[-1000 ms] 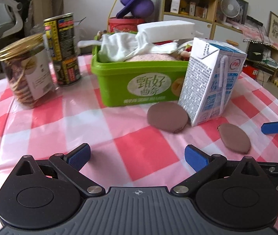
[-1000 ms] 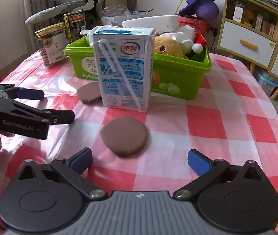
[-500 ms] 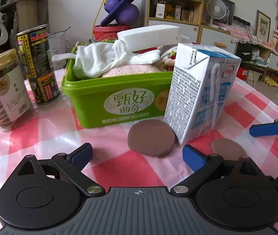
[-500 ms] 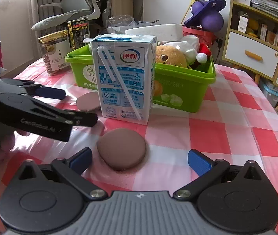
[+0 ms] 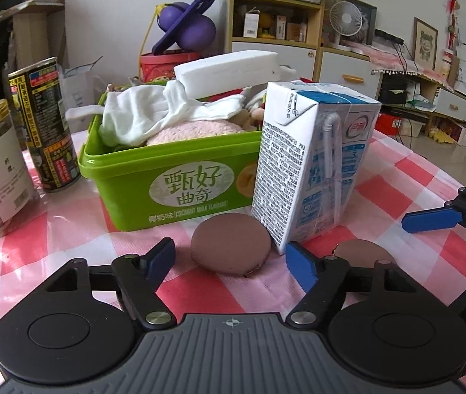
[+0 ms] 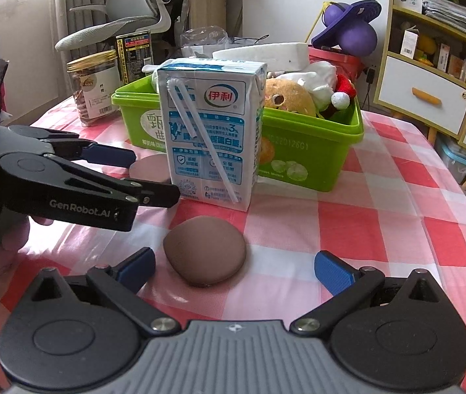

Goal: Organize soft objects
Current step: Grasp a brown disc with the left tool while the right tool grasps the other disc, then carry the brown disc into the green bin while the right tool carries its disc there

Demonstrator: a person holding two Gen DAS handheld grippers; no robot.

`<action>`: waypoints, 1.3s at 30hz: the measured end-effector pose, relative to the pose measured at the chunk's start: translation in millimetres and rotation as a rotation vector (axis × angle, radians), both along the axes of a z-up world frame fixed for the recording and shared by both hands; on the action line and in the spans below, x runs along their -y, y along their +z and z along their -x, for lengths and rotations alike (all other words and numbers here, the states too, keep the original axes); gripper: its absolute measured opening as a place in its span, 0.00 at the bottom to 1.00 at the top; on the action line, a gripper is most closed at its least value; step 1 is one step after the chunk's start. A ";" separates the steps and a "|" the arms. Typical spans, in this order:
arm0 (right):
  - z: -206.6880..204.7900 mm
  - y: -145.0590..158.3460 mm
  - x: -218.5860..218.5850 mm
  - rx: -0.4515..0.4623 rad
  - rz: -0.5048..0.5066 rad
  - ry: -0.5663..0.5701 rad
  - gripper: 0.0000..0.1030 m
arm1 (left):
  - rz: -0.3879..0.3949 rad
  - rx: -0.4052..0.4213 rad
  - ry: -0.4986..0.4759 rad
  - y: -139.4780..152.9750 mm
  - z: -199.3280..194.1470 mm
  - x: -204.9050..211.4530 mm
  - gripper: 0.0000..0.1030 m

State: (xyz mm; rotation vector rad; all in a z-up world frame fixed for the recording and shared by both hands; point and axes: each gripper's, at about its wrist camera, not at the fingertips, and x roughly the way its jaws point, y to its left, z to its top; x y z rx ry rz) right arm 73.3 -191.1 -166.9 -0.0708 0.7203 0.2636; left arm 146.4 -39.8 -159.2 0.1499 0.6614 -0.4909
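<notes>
Left gripper (image 5: pixel 231 257) closing around a brown puff (image 5: pixel 230 248) (not yet touching); right gripper (image 6: pixel 234 267) wide

Left gripper (image 6: pixel 154 177) reads "GenRobot.AI"; green tub (image 5: pixel 167 177) "COCONUT MILK FLAVOUR"

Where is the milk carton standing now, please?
The milk carton stands upright on the checked tablecloth, right in front of the green tub, with one brown puff before it in the right wrist view.
</notes>
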 end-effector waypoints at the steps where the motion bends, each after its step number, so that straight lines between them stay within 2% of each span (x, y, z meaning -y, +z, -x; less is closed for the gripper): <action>1: 0.1 0.2 0.0 -0.001 -0.001 0.002 0.78 | 0.001 0.000 -0.001 0.2 0.0 0.8 0.69; 10: 2.0 3.0 -3.1 0.001 -0.003 0.033 0.64 | 0.000 0.002 -0.020 1.1 1.5 1.1 0.60; 13: 3.2 4.4 -5.7 0.005 -0.003 0.052 0.56 | 0.000 0.000 -0.020 1.4 1.7 0.5 0.57; 16: 4.0 6.1 -7.8 0.005 -0.005 0.068 0.47 | -0.001 -0.001 -0.008 2.0 2.5 -3.1 0.49; 21: 4.3 8.7 -12.8 0.007 0.000 0.090 0.26 | -0.001 -0.027 0.012 4.8 5.7 -8.4 0.47; 31: 5.3 14.6 -5.5 -0.013 -0.002 0.058 0.24 | -0.003 -0.056 0.048 18.6 16.1 -24.3 0.43; 39: 6.1 29.2 18.2 0.007 -0.059 -0.028 0.24 | 0.016 -0.029 0.063 36.9 25.9 -34.5 0.41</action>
